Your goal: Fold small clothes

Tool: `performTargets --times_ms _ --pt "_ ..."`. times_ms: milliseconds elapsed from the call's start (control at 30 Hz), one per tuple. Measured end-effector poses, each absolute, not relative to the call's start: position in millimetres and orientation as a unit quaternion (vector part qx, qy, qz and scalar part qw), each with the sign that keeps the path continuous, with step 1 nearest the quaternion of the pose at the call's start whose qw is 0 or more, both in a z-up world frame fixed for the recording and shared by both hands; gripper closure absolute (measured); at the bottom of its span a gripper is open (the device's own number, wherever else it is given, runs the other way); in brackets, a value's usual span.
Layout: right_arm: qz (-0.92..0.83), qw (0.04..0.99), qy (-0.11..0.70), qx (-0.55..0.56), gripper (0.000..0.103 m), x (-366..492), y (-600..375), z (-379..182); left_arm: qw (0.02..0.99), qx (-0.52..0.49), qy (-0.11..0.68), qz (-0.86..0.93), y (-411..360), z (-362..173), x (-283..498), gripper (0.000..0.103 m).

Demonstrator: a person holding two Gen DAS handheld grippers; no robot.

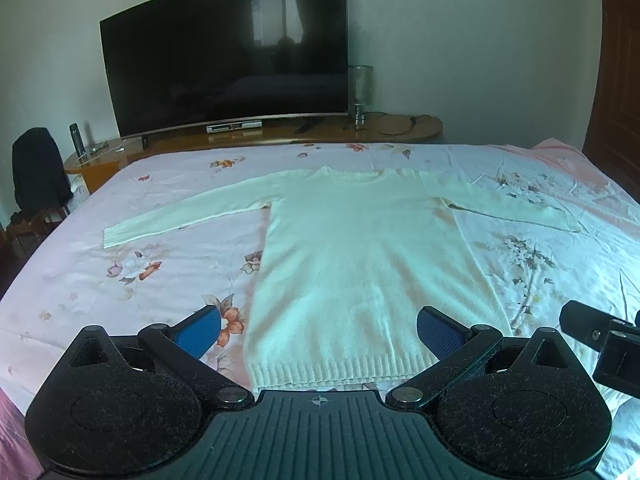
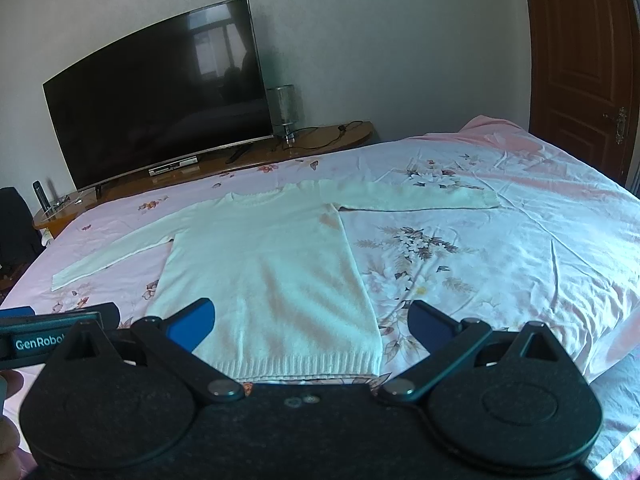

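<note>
Pink floral bedsheet [image 1: 160,280] under white sweater [image 1: 352,260]

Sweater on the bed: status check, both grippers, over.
Left gripper open, right gripper open, both empty near the hem. White sweater flat on the bedsheet, sleeves spread, unfolded. Nothing on it.

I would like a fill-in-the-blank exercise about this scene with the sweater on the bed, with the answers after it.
1. The white sweater lies flat on the bed with both sleeves spread ____.
2. The left gripper and the right gripper are both ____.
3. Behind the bed, a large ____ stands on the wooden cabinet.
4. The part of the sweater nearest to the grippers is its ribbed ____.

Answers: out; open; television; hem
</note>
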State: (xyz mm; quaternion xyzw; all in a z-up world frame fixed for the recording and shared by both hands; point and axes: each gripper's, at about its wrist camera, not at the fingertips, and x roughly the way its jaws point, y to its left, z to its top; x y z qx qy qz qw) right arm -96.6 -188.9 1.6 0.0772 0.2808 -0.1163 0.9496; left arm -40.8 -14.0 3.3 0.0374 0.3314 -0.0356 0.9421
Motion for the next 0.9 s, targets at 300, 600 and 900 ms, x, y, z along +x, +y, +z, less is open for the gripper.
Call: performTargets --times_ms 300,600,900 --pt "-0.109 0.945 0.285 0.114 0.000 -82 -191 -1 0.939 0.036 0.342 -0.032 -13 -5 -23 0.000" --pt "-0.125 0.938 0.309 0.097 0.000 -59 -196 -6 0.937 0.040 0.344 -0.032 -19 -12 4 0.000" --pt "-0.140 0.941 0.298 0.083 0.000 -20 -218 -15 0.934 0.030 0.354 -0.028 -33 -23 56 0.000"
